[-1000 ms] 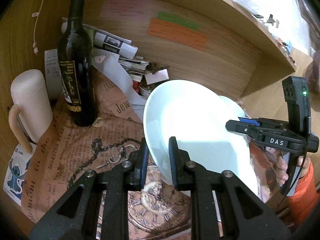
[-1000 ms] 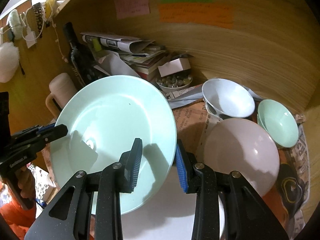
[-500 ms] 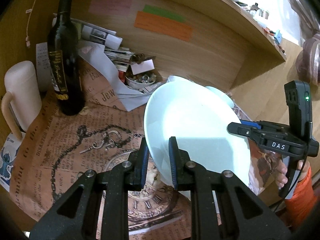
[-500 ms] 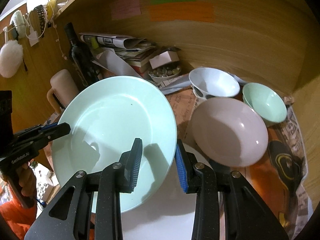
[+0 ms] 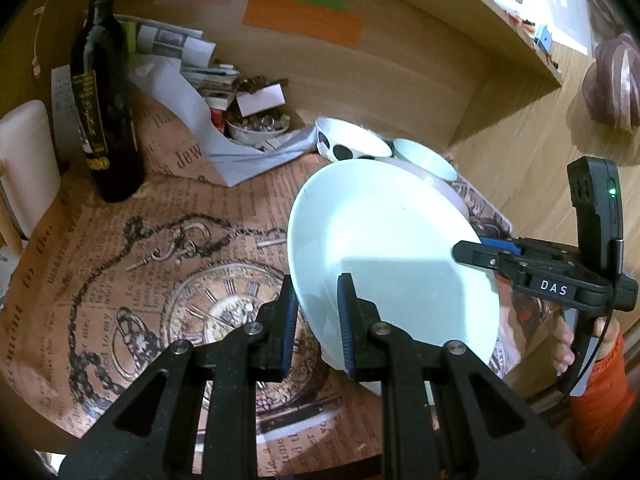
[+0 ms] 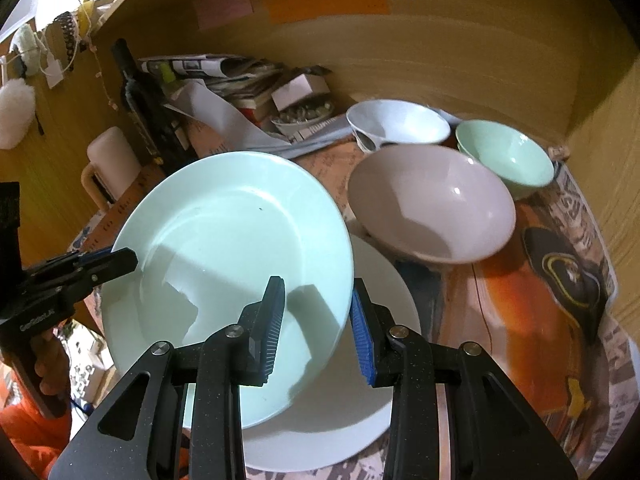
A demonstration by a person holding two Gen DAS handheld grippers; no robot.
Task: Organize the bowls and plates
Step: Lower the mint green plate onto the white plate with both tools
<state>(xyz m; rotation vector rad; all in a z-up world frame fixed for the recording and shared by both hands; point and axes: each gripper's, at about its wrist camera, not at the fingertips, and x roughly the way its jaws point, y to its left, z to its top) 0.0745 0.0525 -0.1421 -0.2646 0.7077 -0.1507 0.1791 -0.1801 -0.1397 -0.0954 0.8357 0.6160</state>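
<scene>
Between the earlier frames and this one, both of my grippers carried the round pale-green ceramic plate (image 6: 224, 248) lower and further toward the near edge of the desk, so that more of the printed brown paper mat (image 5: 132, 280) lay exposed behind it and the dark glass wine bottle (image 5: 106, 112) sat further off. My left gripper (image 5: 317, 322) was clamped on one rim of the plate, its blue pads pressing either face; my right gripper (image 6: 318, 326) was clamped on the opposite rim in the same manner. The plate hung tilted in the air between them, partly above a flat round white plate (image 6: 340, 400) that lay on the mat, with no contact visible between the two.

Just behind the white plate stood a wide pale-pink bowl (image 6: 432, 204), and behind that a white patterned bowl (image 6: 396, 124) and a small pale-green bowl (image 6: 504, 152), the three close together but not nested.

I judged the task to be at an early-to-middle stage: the green plate was being brought onto the white one but had not been set down, and the three bowls remained to be stacked. A cream mug (image 5: 24, 160) and a heap of papers (image 5: 180, 60) stood at the back of the desk, apart from the dishes.
</scene>
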